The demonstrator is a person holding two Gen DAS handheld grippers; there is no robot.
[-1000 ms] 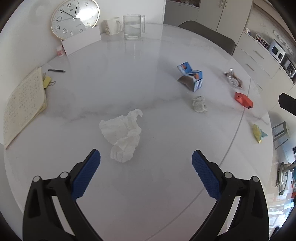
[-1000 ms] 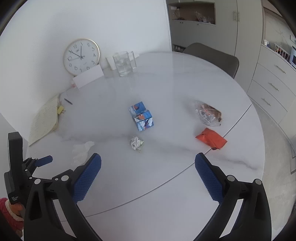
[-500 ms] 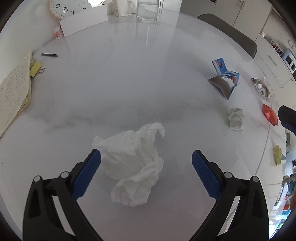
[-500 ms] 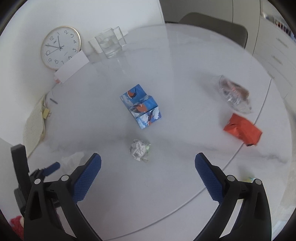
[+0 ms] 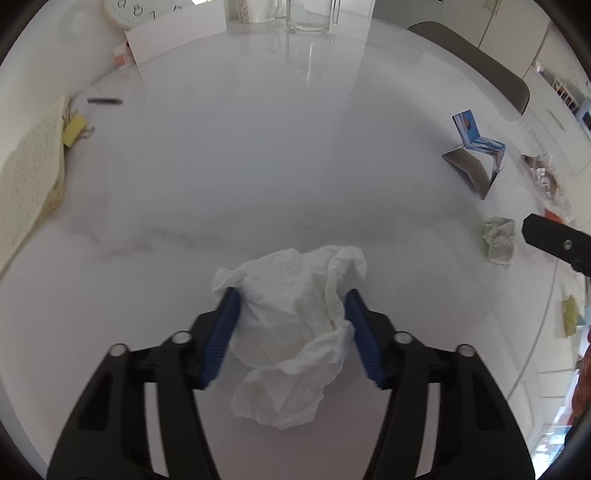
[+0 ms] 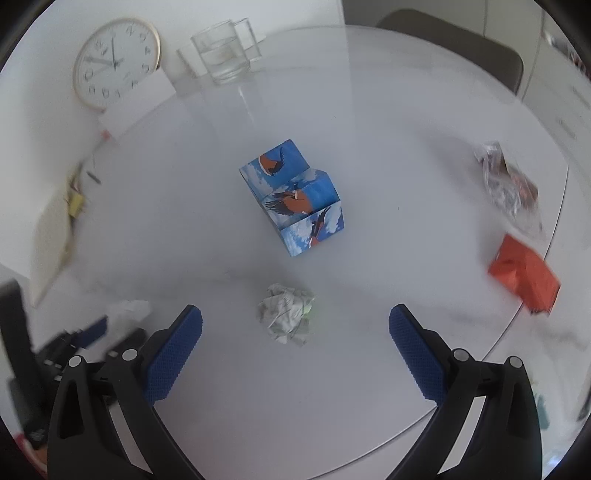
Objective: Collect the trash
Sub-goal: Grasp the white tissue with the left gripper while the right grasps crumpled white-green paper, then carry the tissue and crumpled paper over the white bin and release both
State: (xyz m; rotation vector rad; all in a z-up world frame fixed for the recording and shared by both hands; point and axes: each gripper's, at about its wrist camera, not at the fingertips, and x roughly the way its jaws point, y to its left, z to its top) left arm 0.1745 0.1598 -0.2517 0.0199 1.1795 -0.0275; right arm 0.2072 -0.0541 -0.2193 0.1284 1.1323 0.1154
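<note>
A crumpled white tissue (image 5: 291, 332) lies on the white marble table (image 5: 258, 166). My left gripper (image 5: 291, 295) is closing around it, and both blue pads (image 5: 221, 332) press its sides. My right gripper (image 6: 295, 310) stands open just above a small crumpled paper ball (image 6: 286, 314), which sits in the gap without touching either pad. Beyond it are a blue bird-print folded carton (image 6: 295, 195), a clear plastic wrapper (image 6: 509, 184) and a red wrapper (image 6: 524, 277). A yellow-green scrap (image 5: 570, 314) lies near the table's right edge.
At the back stand a wall clock (image 6: 114, 62), a glass mug (image 6: 225, 51) and a white card (image 5: 177, 35). A notebook (image 5: 26, 184), a yellow clip and a pen (image 5: 105, 100) lie at the left. A grey chair (image 5: 476, 59) is behind the table.
The left jaws came in from wide open onto the tissue after the gripper sank over it. The right gripper dropped and moved forward over the paper ball, jaws still wide.
</note>
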